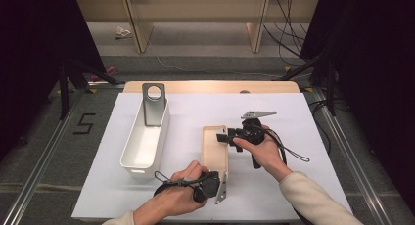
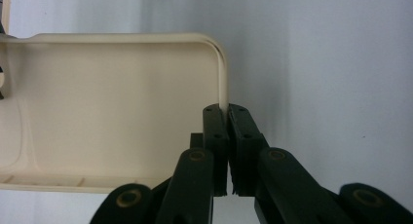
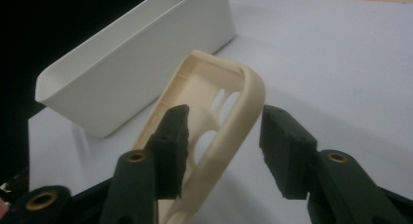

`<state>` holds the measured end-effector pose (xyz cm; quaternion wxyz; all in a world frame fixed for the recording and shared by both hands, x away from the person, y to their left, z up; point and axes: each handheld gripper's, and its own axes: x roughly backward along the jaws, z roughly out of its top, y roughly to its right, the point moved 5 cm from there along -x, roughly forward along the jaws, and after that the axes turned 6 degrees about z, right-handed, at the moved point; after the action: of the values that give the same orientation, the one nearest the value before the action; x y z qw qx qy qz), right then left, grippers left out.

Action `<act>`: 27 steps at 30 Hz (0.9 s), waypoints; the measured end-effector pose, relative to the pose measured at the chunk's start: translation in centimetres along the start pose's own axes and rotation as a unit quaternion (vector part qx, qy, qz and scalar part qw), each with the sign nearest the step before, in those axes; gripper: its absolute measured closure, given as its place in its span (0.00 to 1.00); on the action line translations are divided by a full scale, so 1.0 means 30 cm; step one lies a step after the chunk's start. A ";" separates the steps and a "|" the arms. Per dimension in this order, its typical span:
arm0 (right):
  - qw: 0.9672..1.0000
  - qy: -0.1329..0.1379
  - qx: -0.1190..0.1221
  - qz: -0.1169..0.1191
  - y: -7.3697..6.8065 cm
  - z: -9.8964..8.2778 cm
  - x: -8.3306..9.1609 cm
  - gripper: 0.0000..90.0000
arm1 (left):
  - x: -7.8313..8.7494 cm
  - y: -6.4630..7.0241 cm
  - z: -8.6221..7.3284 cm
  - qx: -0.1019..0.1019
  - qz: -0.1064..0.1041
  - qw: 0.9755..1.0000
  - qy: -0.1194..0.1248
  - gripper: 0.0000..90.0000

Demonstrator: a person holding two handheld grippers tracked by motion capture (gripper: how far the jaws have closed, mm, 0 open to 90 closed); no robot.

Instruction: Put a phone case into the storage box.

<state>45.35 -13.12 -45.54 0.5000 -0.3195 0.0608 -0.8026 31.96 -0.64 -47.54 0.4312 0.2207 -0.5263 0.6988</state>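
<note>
There are two bins on the white table [image 1: 293,151], one beige and one white, and two grippers, one in each of the person's hands. One grey metal bracket [image 1: 154,105] with a round hole stands upright in the far end of the white bin [image 1: 145,142].

Taking the white bin as landmark: the beige bin [image 1: 215,149] lies just to its right, roughly parallel to it and apart from it, with its near end level with the white bin's near end. In the right gripper view the beige bin [image 3: 214,136] is tilted, one edge raised off the table, with the white bin [image 3: 131,73] behind it.

The left gripper [image 1: 215,183] is at the beige bin's near end, farther from the white bin than the beige bin's near corner. Its jaws are nearly shut, clamped on the thin rim of the beige bin [image 2: 112,107] close to a rounded corner, one pad inside the wall and one outside.

The right gripper [image 1: 226,137] is at the beige bin's far right edge, on the side away from the white bin. Its jaws stand about half open and straddle the rim: one pad is inside the bin, against or very near the wall, and the other stands outside with a clear gap, so the wall is between them without being pinched.
</note>
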 end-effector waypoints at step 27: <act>0.995 0.053 -0.036 0.071 -0.070 0.073 0.093 0.90 | 0.002 -0.051 -0.021 0.074 0.016 0.996 0.048 0.81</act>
<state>44.18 -13.94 -41.68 0.5402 -0.2886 0.1385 -0.7783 33.30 0.08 -46.87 0.4273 0.2095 -0.4555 0.7523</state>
